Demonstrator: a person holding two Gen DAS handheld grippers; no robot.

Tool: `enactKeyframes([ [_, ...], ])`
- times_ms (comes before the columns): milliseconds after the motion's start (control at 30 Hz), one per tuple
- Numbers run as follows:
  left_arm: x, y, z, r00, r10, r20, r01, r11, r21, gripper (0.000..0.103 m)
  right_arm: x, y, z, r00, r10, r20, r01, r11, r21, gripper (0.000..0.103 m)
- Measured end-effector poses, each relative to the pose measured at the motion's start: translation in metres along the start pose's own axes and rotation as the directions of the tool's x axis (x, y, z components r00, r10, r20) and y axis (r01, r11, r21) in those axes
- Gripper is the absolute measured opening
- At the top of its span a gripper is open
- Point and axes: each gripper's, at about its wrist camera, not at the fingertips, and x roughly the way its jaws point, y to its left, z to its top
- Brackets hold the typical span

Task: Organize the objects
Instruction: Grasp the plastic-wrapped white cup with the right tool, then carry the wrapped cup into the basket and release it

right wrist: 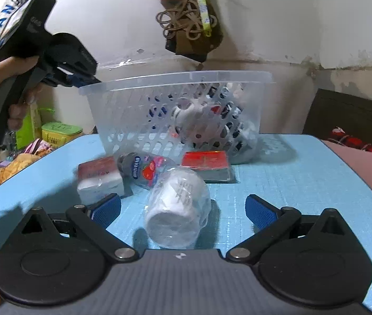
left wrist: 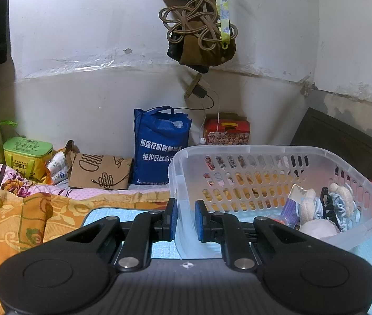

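Gripping basket [left wrist: 278,168] rim, left gripper [left wrist: 186,219], right gripper [right wrist: 183,210] spread around cup [right wrist: 178,207]

the blue tote bag [left wrist: 161,144] by the wall carries white chinese print, "加强农机质…" above "维护农民合…". a white cloth [right wrist: 7,18] at top left shows blue letters reading roughly "andar". the small bottle's [right wrist: 144,169] label has lettering too blurred to read.

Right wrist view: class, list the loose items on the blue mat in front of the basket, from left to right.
Tissue pack → bottle → wrapped mug → red packet.
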Motion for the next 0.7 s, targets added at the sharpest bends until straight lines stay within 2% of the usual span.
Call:
enactKeyframes([
  [33, 0.0004, 0.0001, 0.0006, 1.0, -0.001, 0.0, 0.001, 1.0, 0.0, 0.017, 0.0016, -0.0003, -0.0017, 1.0, -0.005, -0.003, 0.005, 1.0, 0.001, 0.103],
  [133, 0.0009, 0.0016, 0.0013, 1.0, -0.005, 0.0, 0.005, 1.0, -0.002, 0.017, 0.0027, 0.0005, -0.0065, 1.0, -0.013, -0.006, 0.013, 1.0, -0.007, 0.093],
  [200, 0.0006, 0.0026, 0.0013, 1.0, -0.007, 0.001, 0.007, 1.0, -0.003, 0.017, 0.004, 0.0012, -0.0068, 1.0, -0.006, -0.014, 0.006, 1.0, -0.01, 0.081],
  [333, 0.0004, 0.0026, 0.0014, 1.0, -0.006, 0.001, 0.006, 1.0, -0.005, 0.017, 0.0045, 0.0035, -0.0081, 1.0, -0.002, -0.019, 0.001, 1.0, -0.027, 0.068],
  [400, 0.0009, 0.002, 0.0015, 1.0, -0.003, 0.001, 0.003, 1.0, -0.001, 0.017, 0.0052, 0.004, -0.0086, 1.0, 0.012, -0.028, -0.013, 0.999, -0.03, 0.056],
  [700, 0.0009, 0.0012, 0.001, 1.0, -0.003, 0.002, 0.003, 1.0, 0.0, 0.017, 0.0033, 0.0033, -0.009, 0.999, 0.026, -0.023, -0.026, 0.999, -0.028, 0.052],
])
